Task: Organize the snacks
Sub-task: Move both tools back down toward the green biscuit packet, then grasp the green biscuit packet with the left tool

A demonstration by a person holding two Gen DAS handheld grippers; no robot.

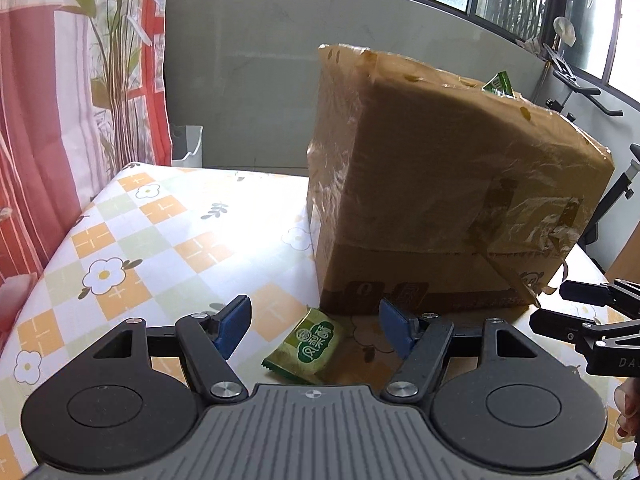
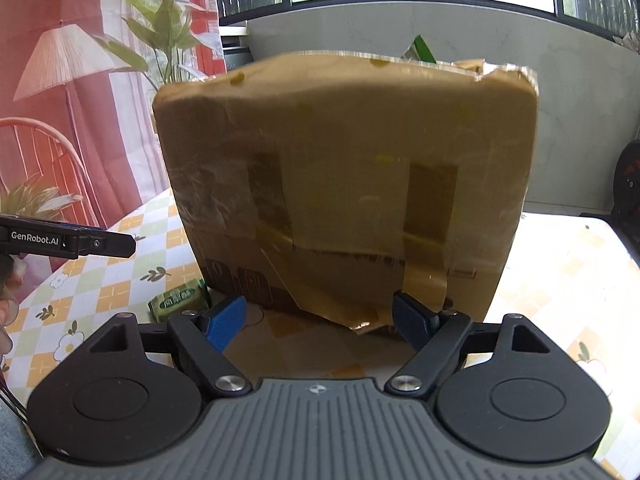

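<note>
Snacks here come down to two green packets, yet the biggest thing on the tabletop point(image 1: 132, 236) is a brown cardboard box point(image 1: 440, 184), wrapped in clear tape with loose strips curling off its lower front, standing toward the far right part of the flowered, checked cloth. The box is open at the top, and the tip of one green packet point(image 1: 498, 84) pokes above its rim near the back right corner; the right wrist view shows the same green tip point(image 2: 422, 50) over the top edge. Behind the table hang a red and white curtain printed with leaves point(image 1: 80, 80) and a row of windows above a grey wall. The left gripper point(image 1: 314, 328) hangs above the near edge of the tabletop with its blue-padded jaws spread apart and nothing pressed between them. The right gripper point(image 2: 320, 322) faces the front wall of the box, its jaws likewise parted and empty, their tips near the loose tape at the box's foot. Each gripper shows at the edge of the other's view, and part of a hand point(image 1: 628, 408) appears at the right margin. Smallest is the second green snack packet point(image 1: 306, 346), lying flat on the cloth just in front of the box's near left corner, between the left gripper's pads but untouched by them; from the right it sits at that same corner point(image 2: 180, 299).
</note>
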